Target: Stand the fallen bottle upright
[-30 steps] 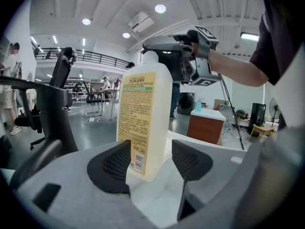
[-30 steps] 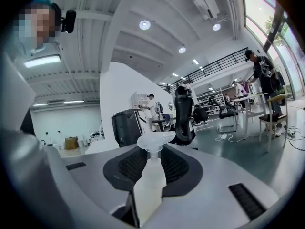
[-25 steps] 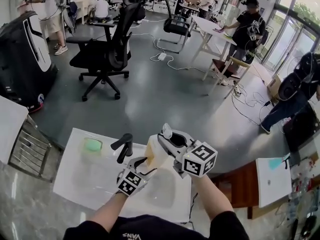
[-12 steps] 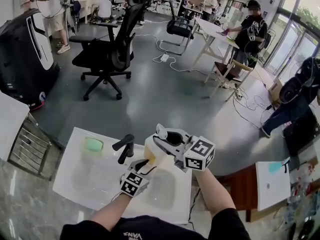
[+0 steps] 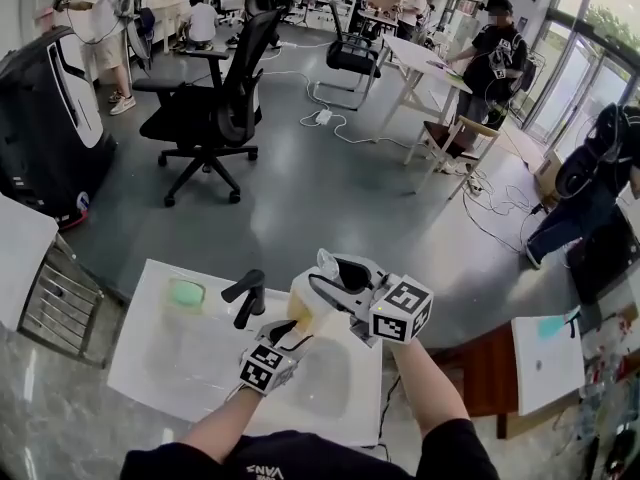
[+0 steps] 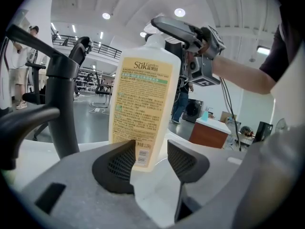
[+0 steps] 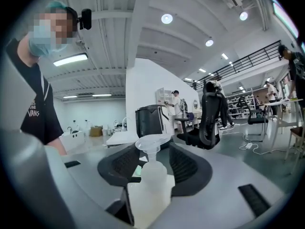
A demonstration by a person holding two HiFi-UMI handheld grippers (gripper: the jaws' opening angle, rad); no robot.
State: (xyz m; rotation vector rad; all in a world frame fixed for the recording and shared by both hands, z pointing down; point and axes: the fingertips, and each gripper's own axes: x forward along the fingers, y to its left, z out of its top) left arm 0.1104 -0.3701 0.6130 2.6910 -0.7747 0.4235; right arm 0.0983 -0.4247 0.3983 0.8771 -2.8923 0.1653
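Note:
A cream bottle (image 5: 308,311) with a printed label (image 6: 145,104) stands upright on the white sink (image 5: 150,368), just right of the black faucet (image 5: 245,293). My left gripper (image 5: 292,330) is at its base; in the left gripper view the pads (image 6: 116,166) hug the bottle's bottom corners, shut on it. My right gripper (image 5: 325,278) is at the bottle's top. Its jaws are opening: the clear cap and neck (image 7: 152,149) stand between the pads, apart from both. The left gripper view shows that right gripper (image 6: 190,32) over the cap.
A green soap bar (image 5: 185,291) lies at the sink's back left. The faucet (image 6: 62,104) rises close on the bottle's left. Beyond the counter are a black office chair (image 5: 215,98), tables, floor cables and several people. A wooden cabinet (image 5: 480,368) stands to the right.
The left gripper's jaws have drawn in from wide apart to the bottle's base. The bottle has stayed upright, and both hands have barely shifted.

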